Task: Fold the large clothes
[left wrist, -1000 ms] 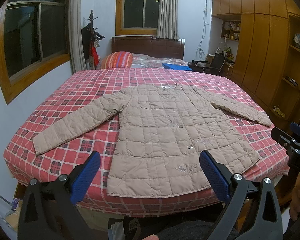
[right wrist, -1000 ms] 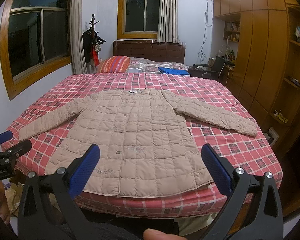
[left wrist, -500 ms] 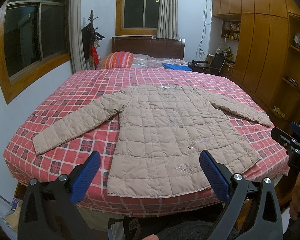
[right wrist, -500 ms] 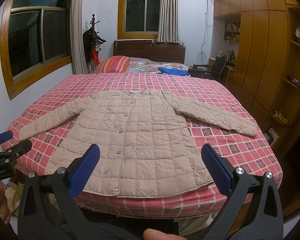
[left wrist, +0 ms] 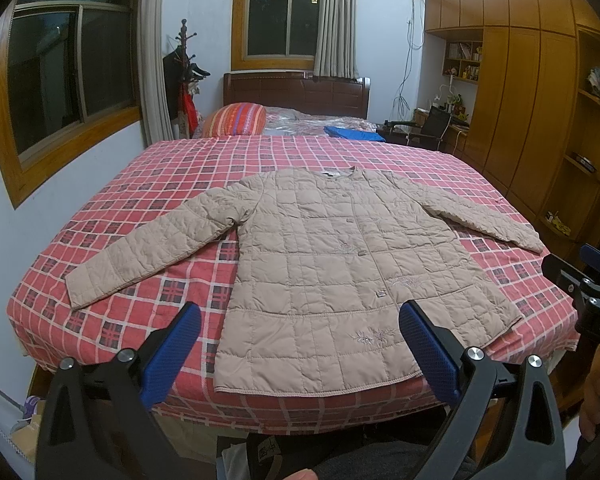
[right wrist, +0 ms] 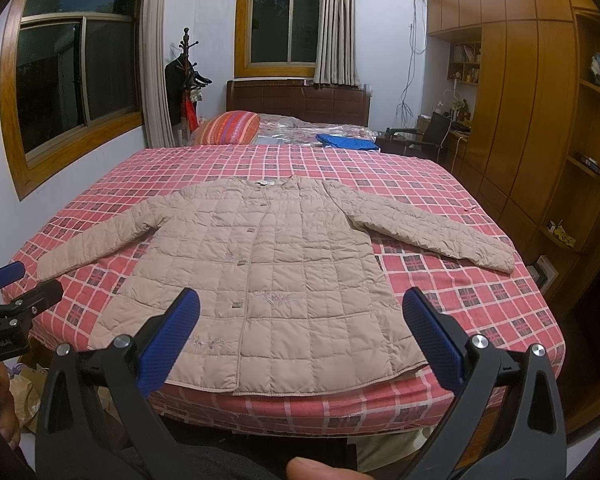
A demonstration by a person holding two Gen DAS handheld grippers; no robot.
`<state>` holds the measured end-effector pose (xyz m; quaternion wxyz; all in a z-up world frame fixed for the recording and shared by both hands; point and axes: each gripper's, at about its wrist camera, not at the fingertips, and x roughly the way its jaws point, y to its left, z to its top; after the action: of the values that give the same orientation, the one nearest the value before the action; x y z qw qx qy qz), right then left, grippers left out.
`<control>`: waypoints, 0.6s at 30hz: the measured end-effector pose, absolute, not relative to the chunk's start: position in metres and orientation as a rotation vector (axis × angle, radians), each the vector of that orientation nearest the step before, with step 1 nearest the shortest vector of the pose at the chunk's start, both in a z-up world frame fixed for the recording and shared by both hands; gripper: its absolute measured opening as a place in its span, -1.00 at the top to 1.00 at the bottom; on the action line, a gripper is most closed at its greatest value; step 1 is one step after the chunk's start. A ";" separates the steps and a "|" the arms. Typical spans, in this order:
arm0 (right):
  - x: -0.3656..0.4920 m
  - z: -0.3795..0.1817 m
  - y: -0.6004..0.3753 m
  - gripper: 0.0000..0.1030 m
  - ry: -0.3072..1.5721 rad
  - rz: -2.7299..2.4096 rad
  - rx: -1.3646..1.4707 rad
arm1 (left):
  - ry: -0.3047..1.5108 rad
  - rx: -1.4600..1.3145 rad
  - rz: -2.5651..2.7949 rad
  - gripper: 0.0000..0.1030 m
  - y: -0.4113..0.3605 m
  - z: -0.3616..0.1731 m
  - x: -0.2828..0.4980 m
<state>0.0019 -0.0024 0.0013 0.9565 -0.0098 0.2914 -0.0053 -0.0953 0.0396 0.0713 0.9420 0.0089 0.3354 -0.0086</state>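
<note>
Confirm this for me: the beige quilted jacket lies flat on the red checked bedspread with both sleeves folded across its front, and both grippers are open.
Not quite. The beige quilted jacket does lie flat on the red checked bedspread, but its sleeves are spread out to the sides, not folded across the front; the right wrist view shows both. The left gripper and right gripper are open, as you said.

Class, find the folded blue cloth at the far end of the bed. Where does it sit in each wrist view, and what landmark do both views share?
Left wrist view: the blue cloth lies right of centre, just beyond the checked bedspread.
Right wrist view: the blue cloth lies right of centre, likewise.
Shared landmark: the striped pillow, to its left in both.
</note>
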 end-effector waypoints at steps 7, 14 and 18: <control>0.002 0.001 -0.003 -0.96 0.591 -0.011 -0.019 | 0.685 0.019 -0.016 -0.93 0.039 0.071 -0.095; 0.008 -0.001 -0.005 -0.95 0.593 -0.022 -0.030 | 0.693 -0.002 -0.019 -0.93 0.042 0.066 -0.089; 0.035 -0.016 -0.020 -0.96 0.612 -0.061 -0.041 | 0.729 -0.086 -0.091 -0.93 0.053 0.052 -0.067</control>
<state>0.0351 -0.0197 -0.0159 0.9529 -0.0200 0.3011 -0.0302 -0.0674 0.0525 0.0516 0.9324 -0.0422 0.3563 -0.0443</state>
